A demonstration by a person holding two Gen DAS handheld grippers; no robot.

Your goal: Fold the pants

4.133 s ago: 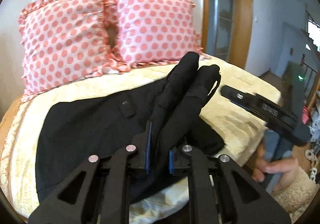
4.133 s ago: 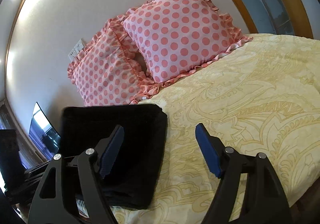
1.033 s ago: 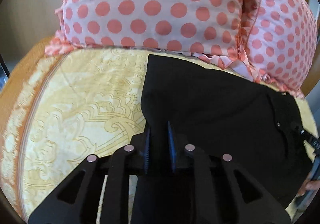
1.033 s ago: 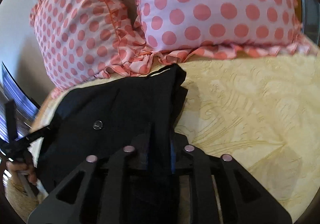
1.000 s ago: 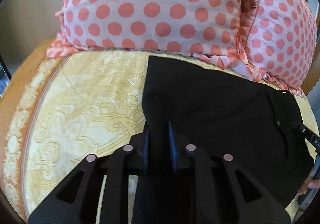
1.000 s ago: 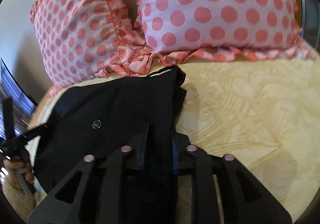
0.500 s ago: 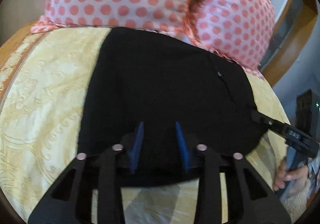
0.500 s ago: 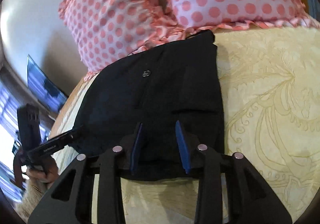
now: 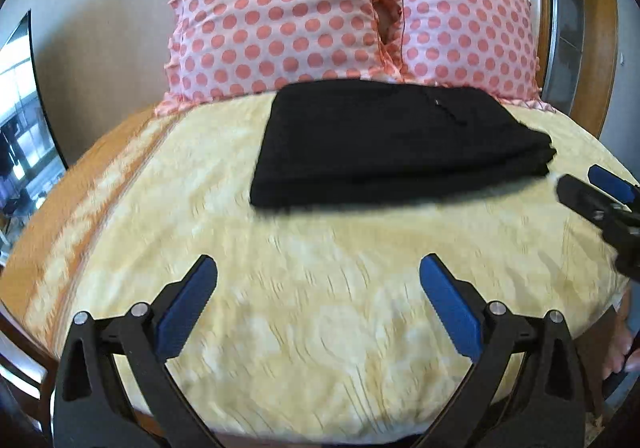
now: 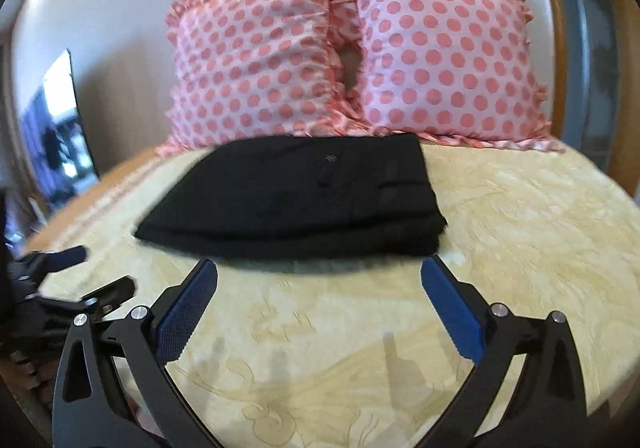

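The black pants [image 9: 392, 144] lie folded in a flat rectangle on the yellow bedspread [image 9: 320, 288], just in front of the pillows; they also show in the right wrist view [image 10: 304, 196]. My left gripper [image 9: 318, 272] is open and empty, pulled back over the bare bedspread. My right gripper [image 10: 318, 272] is open and empty, just short of the pants' near edge. The right gripper also shows at the right edge of the left wrist view [image 9: 600, 196]. The left gripper shows at the lower left of the right wrist view [image 10: 60, 280].
Two pink polka-dot pillows [image 9: 280, 16] [image 10: 444, 60] lean against the wall behind the pants. A wooden door frame [image 9: 600, 28] stands at the right. A dark screen [image 10: 60, 120] stands at the left. The bed's orange edge [image 9: 60, 200] curves at the left.
Both grippers have opened wide, let go of the pants and pulled back toward me. The pants now lie folded near the pillows.
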